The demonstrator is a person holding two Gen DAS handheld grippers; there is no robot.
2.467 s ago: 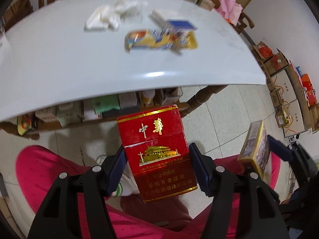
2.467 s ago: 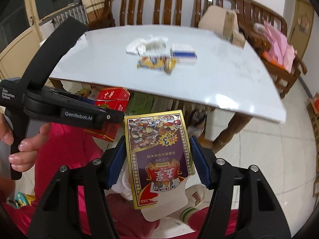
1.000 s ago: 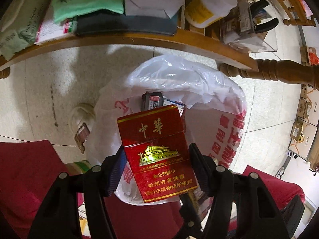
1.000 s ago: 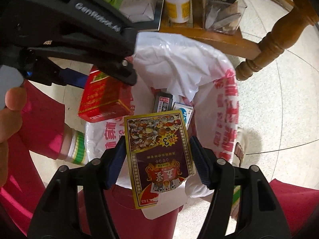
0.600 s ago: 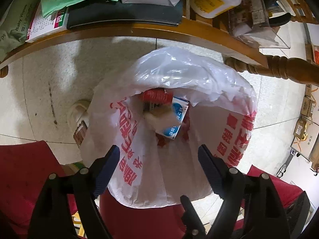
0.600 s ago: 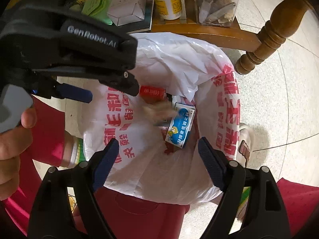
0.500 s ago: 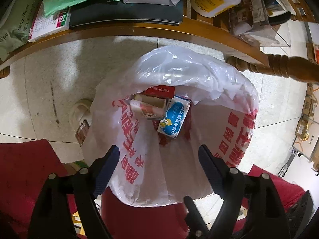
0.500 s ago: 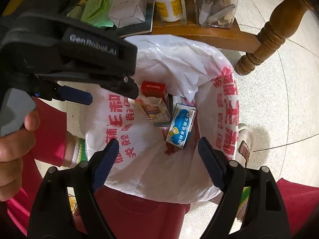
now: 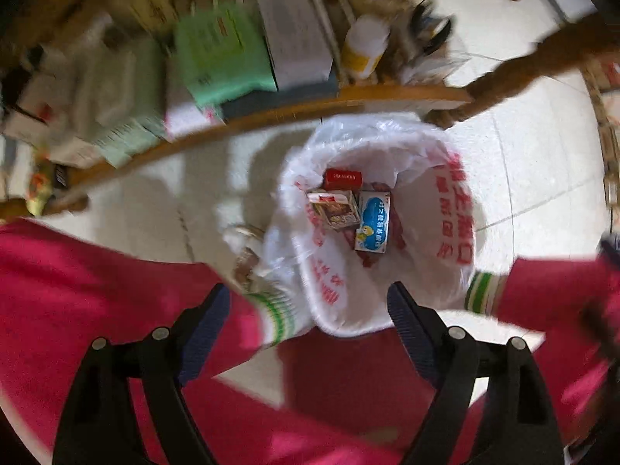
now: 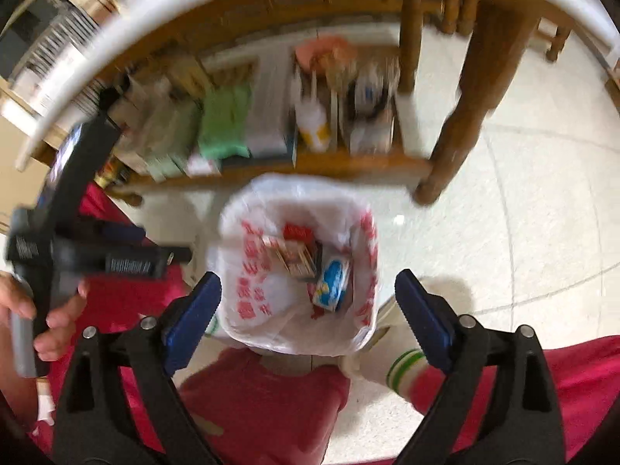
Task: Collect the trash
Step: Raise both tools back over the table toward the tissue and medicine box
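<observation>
Both grippers are empty with their fingers spread wide. The left gripper [image 9: 306, 319] and the right gripper [image 10: 308, 308] each hang above the bin, pointing steeply down; 2.5 s ago each was clamped on a pack, and both packs have since gone into the bag. Compared with 0.5 s ago, both cameras have pulled up and back, so the bin appears smaller and the frames are motion-blurred.

Nearest to the lens are the person's red trousers [image 9: 97, 290] (one leg on each side of the bin) and striped sock cuffs [image 10: 403, 364].

Between the legs stands the white bin bag [image 9: 449, 209] with red print, mouth open upward. The person's left hand [image 10: 50, 321] grips the left gripper's handle at the left edge of the right wrist view.

Inside the bag:
- The red cigarette pack [image 9: 343, 179] lies at the far side, long axis running left-right.
- The playing-card box [image 9: 333, 209] lies just in front of it, tilted, touching the red pack's near edge.
- The blue-and-white carton [image 9: 372, 221] lies beside the card box on its right, long axis pointing away from the camera.

Beyond the bin is the wooden lower shelf [image 10: 310, 162], which holds a green packet [image 9: 221, 50] and a white bottle [image 9: 364, 46]. The table leg [image 10: 457, 131] stands to the right.
</observation>
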